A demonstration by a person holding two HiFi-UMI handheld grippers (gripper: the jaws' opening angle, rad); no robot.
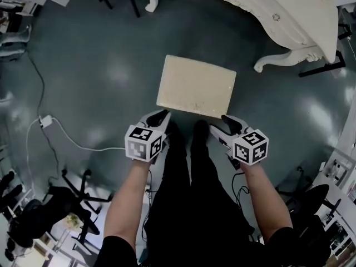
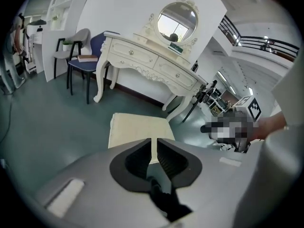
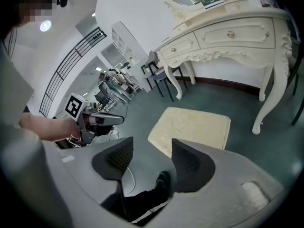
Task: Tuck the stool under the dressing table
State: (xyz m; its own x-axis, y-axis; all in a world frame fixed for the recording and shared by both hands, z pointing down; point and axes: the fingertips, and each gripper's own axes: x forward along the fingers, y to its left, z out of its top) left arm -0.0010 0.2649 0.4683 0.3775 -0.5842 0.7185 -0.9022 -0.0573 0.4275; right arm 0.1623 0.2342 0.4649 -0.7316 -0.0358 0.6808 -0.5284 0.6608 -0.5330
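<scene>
The stool (image 1: 196, 87), a cream rectangular cushioned seat, stands on the dark floor just ahead of both grippers and short of the white dressing table (image 1: 289, 15). My left gripper (image 1: 159, 115) hovers at the stool's near left corner, its jaws a narrow slit apart with nothing between them. My right gripper (image 1: 228, 121) hovers at the near right corner, jaws wide open and empty. In the left gripper view the stool (image 2: 137, 129) lies past the left gripper (image 2: 154, 144), with the dressing table (image 2: 152, 63) behind. The right gripper view shows the stool (image 3: 192, 127) beyond the right gripper (image 3: 152, 148), and the dressing table (image 3: 228, 37).
The person's dark-trousered legs and shoes (image 1: 183, 132) stand between the grippers. A white cable with a plug block (image 1: 45, 120) runs across the floor at left. An office chair base (image 1: 78, 191) sits lower left. Two chairs (image 2: 76, 56) stand left of the dressing table.
</scene>
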